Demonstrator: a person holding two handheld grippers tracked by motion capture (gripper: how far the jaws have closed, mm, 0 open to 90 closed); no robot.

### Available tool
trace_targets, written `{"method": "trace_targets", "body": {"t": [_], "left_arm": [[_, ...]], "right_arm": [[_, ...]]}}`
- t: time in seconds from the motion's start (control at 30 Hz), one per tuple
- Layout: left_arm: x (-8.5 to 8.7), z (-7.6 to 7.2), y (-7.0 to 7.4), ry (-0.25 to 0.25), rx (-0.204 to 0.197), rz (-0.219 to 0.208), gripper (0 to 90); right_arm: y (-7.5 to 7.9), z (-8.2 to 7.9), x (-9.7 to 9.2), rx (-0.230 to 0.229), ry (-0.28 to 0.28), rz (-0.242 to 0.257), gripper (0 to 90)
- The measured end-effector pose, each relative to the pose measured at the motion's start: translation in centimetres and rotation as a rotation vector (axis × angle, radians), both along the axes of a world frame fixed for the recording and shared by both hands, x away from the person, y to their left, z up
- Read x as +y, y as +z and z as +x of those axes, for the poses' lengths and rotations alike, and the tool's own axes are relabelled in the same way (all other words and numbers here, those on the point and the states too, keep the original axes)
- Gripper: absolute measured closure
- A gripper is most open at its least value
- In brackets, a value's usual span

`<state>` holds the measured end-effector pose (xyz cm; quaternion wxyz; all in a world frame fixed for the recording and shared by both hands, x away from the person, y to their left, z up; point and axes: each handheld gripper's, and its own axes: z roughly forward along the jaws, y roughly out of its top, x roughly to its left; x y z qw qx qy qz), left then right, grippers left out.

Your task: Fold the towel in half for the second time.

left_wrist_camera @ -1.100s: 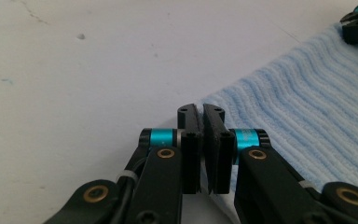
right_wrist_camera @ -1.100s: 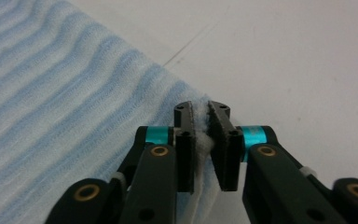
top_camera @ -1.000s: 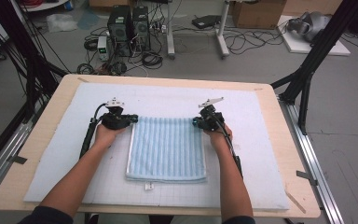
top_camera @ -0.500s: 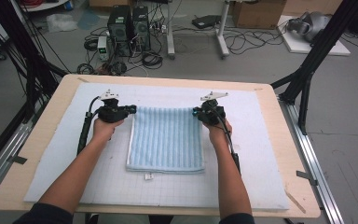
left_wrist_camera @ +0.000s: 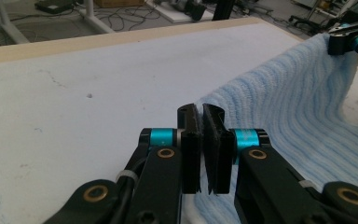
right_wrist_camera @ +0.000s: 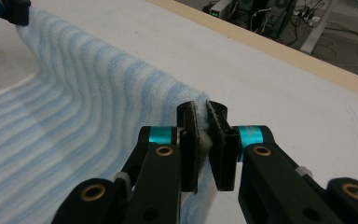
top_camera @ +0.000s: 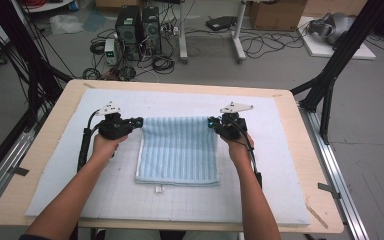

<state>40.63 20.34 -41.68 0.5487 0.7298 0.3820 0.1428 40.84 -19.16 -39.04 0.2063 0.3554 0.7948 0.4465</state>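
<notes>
While both claws pinch far corners (lifted) — towel [top_camera: 179, 150] sags.

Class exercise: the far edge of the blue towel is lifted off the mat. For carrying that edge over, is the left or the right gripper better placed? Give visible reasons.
Neither clearly. The left gripper is shut on the blue towel at its far left corner, and the right gripper is shut on the far right corner, both level. They should move together.

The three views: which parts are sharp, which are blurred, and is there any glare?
High view: soft, even light, slightly blurry overall, no glare on the blue striped towel. Left gripper view: the tongs are sharp, the floor clutter behind hazy. Right gripper view: the tongs and pinched fabric are sharp, the far towel edge softer.
</notes>
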Motion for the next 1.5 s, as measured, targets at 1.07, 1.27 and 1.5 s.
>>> {"method": "trace_targets", "body": {"t": [1.07, 1.27, 1.5], "left_arm": [[0.3, -11.0, -2.1, -0.122, -0.076, 0.022, 84.7], [0.3, -12.1, -2.7, -0.145, -0.056, 0.038, 84.6], [0.2, -12.7, -3.1, -0.178, -0.042, 0.034, 79.2]], "right_arm": [[-2.9, -11.7, -1.2, -0.037, 0.079, -0.005, 82.6], [-3.3, -12.8, -1.4, -0.032, 0.092, -0.027, 82.5], [-3.5, -13.1, -1.7, -0.025, 0.104, -0.061, 82.0]]}}
